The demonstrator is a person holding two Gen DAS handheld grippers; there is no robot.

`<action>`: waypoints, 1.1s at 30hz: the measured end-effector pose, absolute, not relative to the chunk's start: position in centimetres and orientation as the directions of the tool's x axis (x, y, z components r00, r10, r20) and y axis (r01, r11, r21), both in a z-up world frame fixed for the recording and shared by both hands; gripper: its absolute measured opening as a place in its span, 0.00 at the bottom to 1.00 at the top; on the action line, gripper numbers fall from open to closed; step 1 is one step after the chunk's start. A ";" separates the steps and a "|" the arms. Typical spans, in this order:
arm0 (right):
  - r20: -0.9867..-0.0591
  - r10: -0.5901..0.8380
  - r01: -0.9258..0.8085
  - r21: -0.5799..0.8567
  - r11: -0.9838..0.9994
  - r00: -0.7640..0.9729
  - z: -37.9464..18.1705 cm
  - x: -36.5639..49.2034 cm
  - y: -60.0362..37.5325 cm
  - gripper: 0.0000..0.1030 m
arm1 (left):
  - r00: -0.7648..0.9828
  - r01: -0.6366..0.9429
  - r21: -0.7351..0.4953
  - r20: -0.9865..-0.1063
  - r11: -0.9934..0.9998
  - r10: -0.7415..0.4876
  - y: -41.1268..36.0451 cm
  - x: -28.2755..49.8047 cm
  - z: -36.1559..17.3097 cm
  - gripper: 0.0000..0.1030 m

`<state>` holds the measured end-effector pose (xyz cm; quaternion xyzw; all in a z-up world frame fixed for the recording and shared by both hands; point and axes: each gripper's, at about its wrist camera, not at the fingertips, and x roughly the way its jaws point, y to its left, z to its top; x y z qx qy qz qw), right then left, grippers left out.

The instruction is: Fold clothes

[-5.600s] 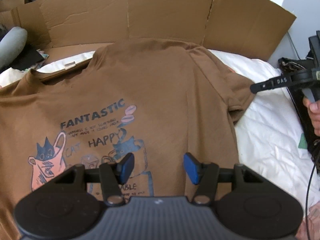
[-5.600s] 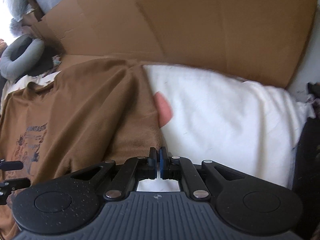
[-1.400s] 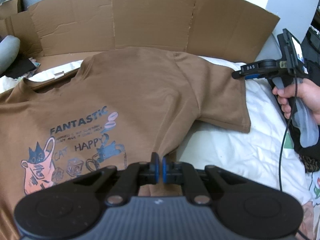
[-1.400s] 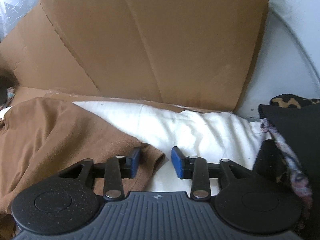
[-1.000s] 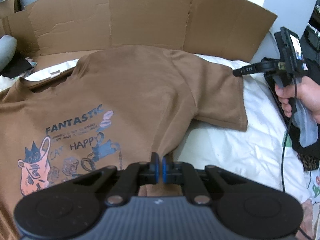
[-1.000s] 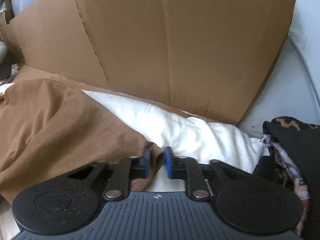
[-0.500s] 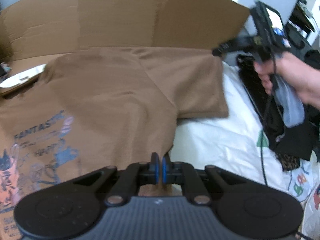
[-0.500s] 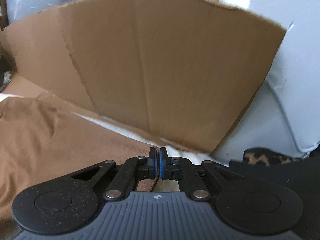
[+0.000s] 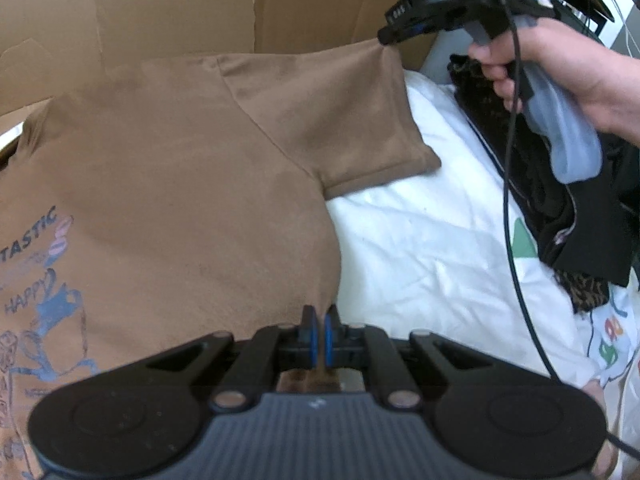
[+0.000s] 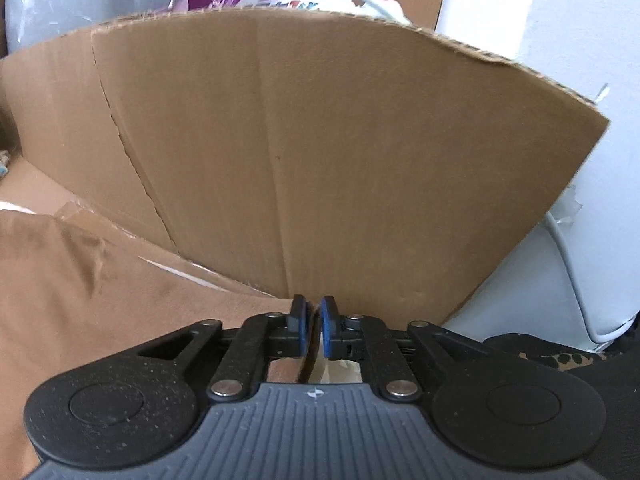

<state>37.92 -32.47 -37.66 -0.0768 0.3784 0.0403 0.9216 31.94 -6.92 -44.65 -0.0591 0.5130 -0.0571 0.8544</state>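
A brown T-shirt (image 9: 180,160) with a cat print lies front up on white bedding (image 9: 420,240). My left gripper (image 9: 319,332) is shut on the shirt's right side edge, with fabric bunched between its blue pads. The shirt's right sleeve (image 9: 340,112) is stretched out, its far corner raised to the tip of my right gripper (image 9: 384,36). In the right wrist view the right gripper (image 10: 315,320) has its jaws opening. The sleeve edge (image 10: 312,344) hangs in the narrow gap against the left pad, and the right pad stands off it.
A folded-out cardboard sheet (image 10: 320,160) stands upright just behind the shirt. Dark clothes (image 9: 580,220) are piled at the bedding's right edge. A hand (image 9: 560,64) grips the right gripper's handle, and its black cable (image 9: 516,240) hangs down over the bedding.
The right gripper shut on the sleeve corner, lifted it toward the cardboard, and its jaws have now parted slightly. The left gripper, still shut on the shirt's edge, moved right and lower.
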 end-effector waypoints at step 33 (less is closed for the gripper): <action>-0.850 0.164 -0.107 0.127 0.986 0.501 -41.3 27.0 -32.3 0.04 | 0.483 0.005 -0.225 -0.853 0.974 -0.199 -5.8 31.5 -44.2 0.04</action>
